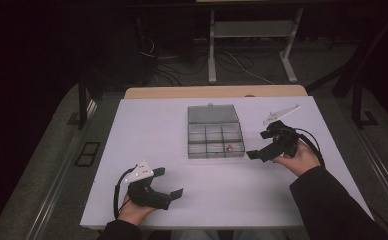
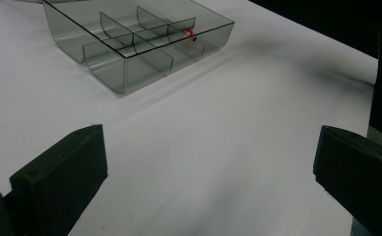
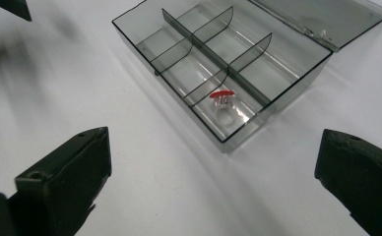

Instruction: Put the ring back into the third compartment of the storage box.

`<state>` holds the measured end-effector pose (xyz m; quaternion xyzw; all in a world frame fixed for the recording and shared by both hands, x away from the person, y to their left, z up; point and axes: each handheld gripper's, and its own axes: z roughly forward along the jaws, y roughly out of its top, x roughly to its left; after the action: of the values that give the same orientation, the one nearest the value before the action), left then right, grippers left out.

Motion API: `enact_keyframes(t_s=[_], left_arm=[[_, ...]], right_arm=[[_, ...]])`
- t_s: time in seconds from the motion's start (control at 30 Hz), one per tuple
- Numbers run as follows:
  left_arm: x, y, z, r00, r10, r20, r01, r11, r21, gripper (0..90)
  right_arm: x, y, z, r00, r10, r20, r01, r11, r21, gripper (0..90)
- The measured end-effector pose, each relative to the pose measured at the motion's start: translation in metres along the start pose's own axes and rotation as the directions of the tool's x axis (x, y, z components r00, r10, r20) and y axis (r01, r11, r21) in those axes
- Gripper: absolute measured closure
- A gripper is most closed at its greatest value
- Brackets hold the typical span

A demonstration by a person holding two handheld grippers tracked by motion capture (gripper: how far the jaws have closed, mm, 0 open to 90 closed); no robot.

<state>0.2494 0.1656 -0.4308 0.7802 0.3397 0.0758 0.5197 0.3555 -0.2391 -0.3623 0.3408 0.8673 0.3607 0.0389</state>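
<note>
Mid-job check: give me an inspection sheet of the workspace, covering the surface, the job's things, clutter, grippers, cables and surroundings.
Surface: white tabletop, bare around the box.
Job's things: clear compartment box with its lid open and lying back; a ring with a red top lies in a corner compartment on the right gripper's side.
Clutter: nothing seen.
Grippers: left gripper open, near the table's front edge, nothing between its jaws; right gripper open, beside the box, nothing between its jaws.
Cables: one trails from each gripper; loose cables lie on the floor beyond the table.
Surroundings: dark room, white stand legs behind the table.
</note>
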Motion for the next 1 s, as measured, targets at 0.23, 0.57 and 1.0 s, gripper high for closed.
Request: enact_keyframes(t_s=[0.23, 0.57, 1.0], left_arm=[[0.000, 0.000, 0.000, 1.0000, -0.002, 0.000, 0.002, 1.0000, -0.004, 0.0], [0.000, 0.000, 0.000, 1.0000, -0.002, -0.002, 0.002, 1.0000, -0.005, 0.0], [-0.001, 0.000, 0.000, 1.0000, -0.001, -0.003, 0.001, 1.0000, -0.003, 0.0]], right_arm=[[0.006, -0.016, -0.010, 0.9996, 0.021, -0.017, -0.021, 0.999, -0.027, 0.0], [0.013, -0.045, -0.018, 0.9991, 0.036, -0.022, -0.037, 0.998, -0.059, 0.0], [0.020, -0.079, -0.025, 0.9981, 0.061, -0.012, -0.061, 0.993, -0.102, 0.0]])
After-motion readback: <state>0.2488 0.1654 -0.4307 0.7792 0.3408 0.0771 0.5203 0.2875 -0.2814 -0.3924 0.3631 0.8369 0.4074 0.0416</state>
